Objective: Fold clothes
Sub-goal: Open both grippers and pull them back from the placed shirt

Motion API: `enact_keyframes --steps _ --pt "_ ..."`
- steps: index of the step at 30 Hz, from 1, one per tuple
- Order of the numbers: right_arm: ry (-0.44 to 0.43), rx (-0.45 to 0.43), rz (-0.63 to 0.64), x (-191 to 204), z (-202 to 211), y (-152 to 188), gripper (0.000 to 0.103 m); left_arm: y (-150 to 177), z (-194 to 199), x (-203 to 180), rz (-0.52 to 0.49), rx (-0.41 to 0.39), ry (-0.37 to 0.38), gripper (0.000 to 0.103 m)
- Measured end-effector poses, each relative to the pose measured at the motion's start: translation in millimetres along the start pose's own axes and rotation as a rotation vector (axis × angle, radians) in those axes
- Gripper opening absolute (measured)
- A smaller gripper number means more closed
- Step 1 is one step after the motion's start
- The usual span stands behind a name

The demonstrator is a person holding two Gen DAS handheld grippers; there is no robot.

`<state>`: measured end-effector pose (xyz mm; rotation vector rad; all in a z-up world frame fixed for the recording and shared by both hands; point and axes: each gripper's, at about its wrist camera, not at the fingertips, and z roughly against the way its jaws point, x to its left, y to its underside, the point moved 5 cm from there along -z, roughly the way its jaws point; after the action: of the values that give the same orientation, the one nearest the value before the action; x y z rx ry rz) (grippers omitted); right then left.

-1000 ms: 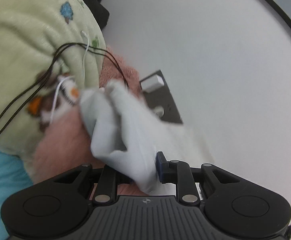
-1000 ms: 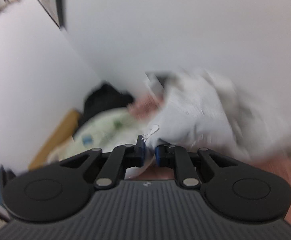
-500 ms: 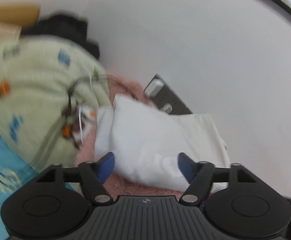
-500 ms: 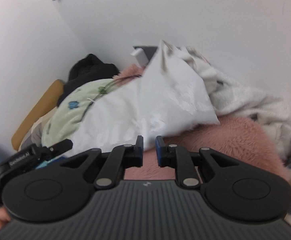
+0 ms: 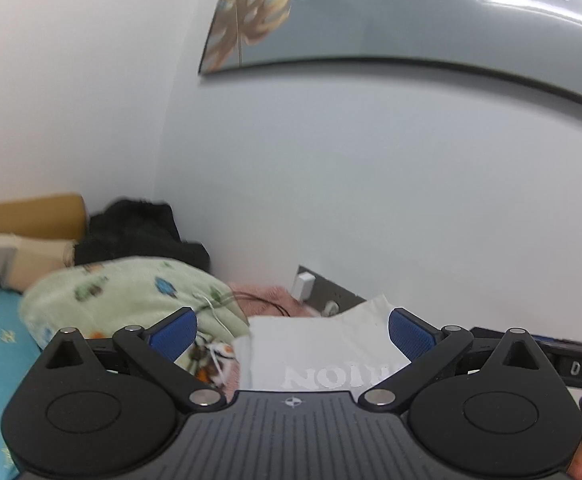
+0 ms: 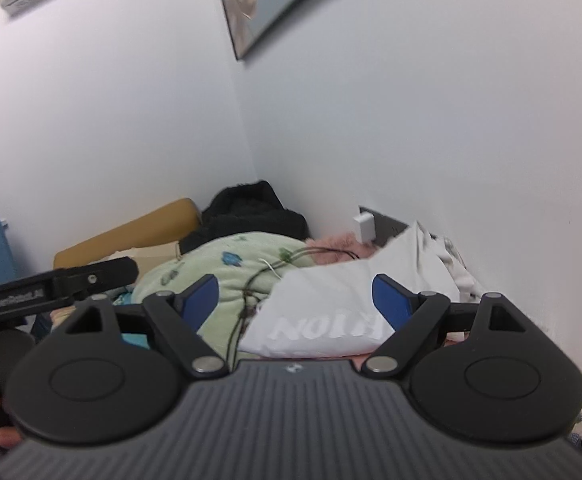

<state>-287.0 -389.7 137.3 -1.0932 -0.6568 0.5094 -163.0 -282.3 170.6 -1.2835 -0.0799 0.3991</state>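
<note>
A folded white garment with pale lettering lies on a pink fluffy blanket against the wall; it also shows in the right wrist view as the white garment. My left gripper hovers above and short of it, jaws opening wide, nothing between the blue pads. My right gripper is likewise raised, its jaws opening, with nothing gripped. The garment rests free, touched by neither.
A light green printed blanket with thin cables bulges left of the garment. Behind it lie a black garment and a tan cushion. A white plug sits in a wall socket. More crumpled white cloth lies at right.
Both grippers let go of the white garment, opened wide, and rose back away from it. The garment now lies folded on the pink blanket.
</note>
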Motion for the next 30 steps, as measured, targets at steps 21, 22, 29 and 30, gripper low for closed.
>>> enact_keyframes --steps 21,22,29,30 --pt "0.052 -0.138 0.092 35.1 49.9 52.6 0.085 65.9 87.1 3.2 -0.067 -0.111 -0.053 0.103" --pt "0.054 -0.14 0.099 36.5 50.1 54.5 0.085 68.4 87.5 4.8 -0.061 -0.108 -0.054 0.103" --pt "0.056 -0.143 0.153 47.1 51.5 63.6 0.085 75.2 88.9 10.2 -0.055 -0.132 -0.087 0.103" --pt "0.061 -0.141 0.164 47.9 51.0 65.0 0.085 75.4 88.9 10.6 -0.051 -0.133 -0.091 0.103"
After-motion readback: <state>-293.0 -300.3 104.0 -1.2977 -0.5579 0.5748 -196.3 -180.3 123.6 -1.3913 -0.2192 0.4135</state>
